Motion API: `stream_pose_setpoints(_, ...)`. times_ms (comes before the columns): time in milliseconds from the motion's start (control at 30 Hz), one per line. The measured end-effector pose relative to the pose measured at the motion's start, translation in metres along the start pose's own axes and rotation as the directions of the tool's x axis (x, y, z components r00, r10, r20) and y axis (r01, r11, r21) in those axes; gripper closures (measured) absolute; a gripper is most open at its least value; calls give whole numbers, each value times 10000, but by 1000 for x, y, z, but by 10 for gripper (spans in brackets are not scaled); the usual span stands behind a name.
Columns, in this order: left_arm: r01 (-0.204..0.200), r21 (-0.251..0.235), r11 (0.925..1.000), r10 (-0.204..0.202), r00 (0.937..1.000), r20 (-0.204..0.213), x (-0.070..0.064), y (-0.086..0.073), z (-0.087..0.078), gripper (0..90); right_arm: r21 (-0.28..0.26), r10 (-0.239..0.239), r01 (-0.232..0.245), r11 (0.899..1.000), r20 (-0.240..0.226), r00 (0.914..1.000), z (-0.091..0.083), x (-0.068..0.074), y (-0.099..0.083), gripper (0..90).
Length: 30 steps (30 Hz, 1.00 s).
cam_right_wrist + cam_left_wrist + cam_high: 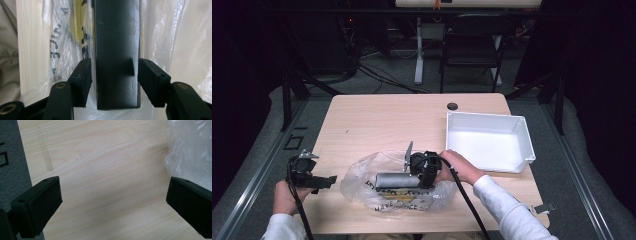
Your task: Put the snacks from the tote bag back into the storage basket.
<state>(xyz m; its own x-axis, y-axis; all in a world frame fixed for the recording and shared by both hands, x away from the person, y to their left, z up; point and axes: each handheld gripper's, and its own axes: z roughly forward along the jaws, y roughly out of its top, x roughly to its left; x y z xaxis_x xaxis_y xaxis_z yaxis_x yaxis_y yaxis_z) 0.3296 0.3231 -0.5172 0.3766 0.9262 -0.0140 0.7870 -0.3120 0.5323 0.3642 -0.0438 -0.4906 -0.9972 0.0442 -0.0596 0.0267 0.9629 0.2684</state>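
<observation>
A grey tube (397, 180) lies across a crumpled clear plastic bag (362, 177) with black and yellow print, near the table's front edge. My right gripper (416, 180) is at the tube's right end. In the right gripper view the tube (116, 37) runs straight away between the two pads, and my right gripper (115, 80) is shut on its sides, with the bag (162, 32) under it. My left gripper (329, 182) hovers left of the bag at the table's front left. In its own view the left gripper (113, 202) is open over bare wood, with the bag (190, 150) at the right.
A white tray (524, 145) with nothing in it stands at the right of the table (377, 120). A cable hole (453, 106) sits near the far edge. A dark folding chair (472, 45) and a desk leg stand beyond the table. The table's left edge (23, 157) is close to the left gripper.
</observation>
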Motion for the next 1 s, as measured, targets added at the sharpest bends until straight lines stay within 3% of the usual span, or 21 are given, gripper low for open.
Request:
stream_pose_setpoints(233, -32, 40, 10000, 32, 10000, 74, 0, 0, 1, 1, 285, -172, 176, 9994, -155, 9997, 7, -2, 4, 444)
stream_pose_setpoints(633, -128, 111, 9999, 128, 9999, 43, -2, 1, 1, 1, 903, -569, 557, 9944, 108, 9983, 11, -5, 11, 437)
stream_pose_setpoints(1000, -161, 126, 9998, 160, 9998, 70, -3, 1, 2, 1, 1238, -507, 502, 9910, 8, 9987, 18, -7, 13, 413)
